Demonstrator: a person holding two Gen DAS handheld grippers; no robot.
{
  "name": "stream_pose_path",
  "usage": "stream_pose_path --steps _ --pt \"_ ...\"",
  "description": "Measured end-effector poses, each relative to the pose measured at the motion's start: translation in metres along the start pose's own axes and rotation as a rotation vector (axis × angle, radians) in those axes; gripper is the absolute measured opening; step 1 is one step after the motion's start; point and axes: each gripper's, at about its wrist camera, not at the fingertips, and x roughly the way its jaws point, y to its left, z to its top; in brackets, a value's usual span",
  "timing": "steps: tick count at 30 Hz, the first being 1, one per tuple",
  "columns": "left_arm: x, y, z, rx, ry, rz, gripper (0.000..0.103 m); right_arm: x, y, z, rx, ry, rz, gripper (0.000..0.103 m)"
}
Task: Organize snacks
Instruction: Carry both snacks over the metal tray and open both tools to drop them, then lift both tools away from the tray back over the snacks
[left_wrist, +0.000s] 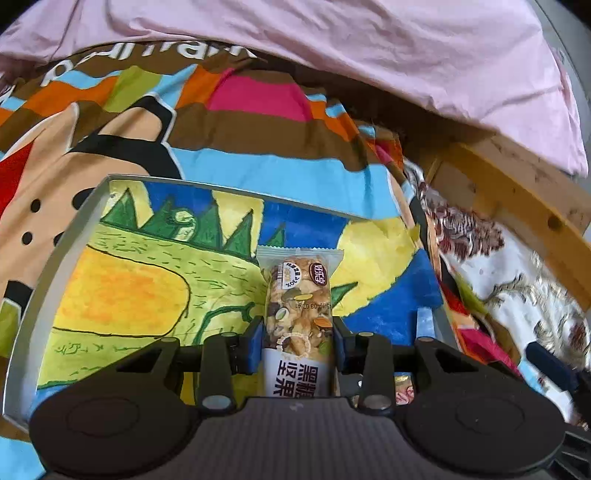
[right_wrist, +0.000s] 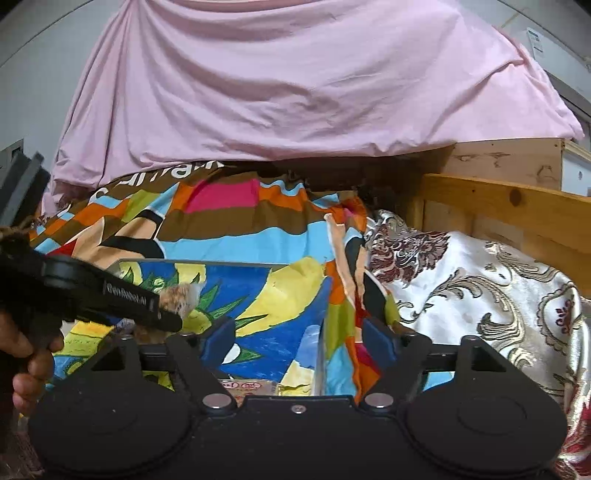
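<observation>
The nut snack bar (left_wrist: 297, 317) is clamped lengthwise in the left gripper (left_wrist: 297, 341) and held just over the painted tray (left_wrist: 66, 236), probably for dropping in there, while the right gripper (right_wrist: 299, 341) is left spread wide with nothing in it.

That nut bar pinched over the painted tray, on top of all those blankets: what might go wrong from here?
1. The left gripper holds the nut bar only near its lower end; the slippery wrapper might slide out.
2. The tray sits on the soft patterned blanket, so a push might tilt it.
3. The right gripper, jaws open and empty, is close beside the left one over the tray; they might collide.
</observation>
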Motion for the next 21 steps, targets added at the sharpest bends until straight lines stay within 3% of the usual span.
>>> stream_pose_path --steps 7,13,21 --pt "0.011 -0.003 -0.003 -0.006 0.041 0.017 0.041 -0.001 -0.001 0.001 0.009 0.004 0.005 0.085" --pt "0.008 0.0 -0.004 -0.015 0.034 0.034 0.068 -0.005 0.002 0.005 -0.009 -0.013 0.002 0.091" --pt "-0.034 0.008 -0.011 -0.06 -0.04 0.04 0.09 -0.034 0.004 0.018 -0.008 -0.077 0.005 0.101"
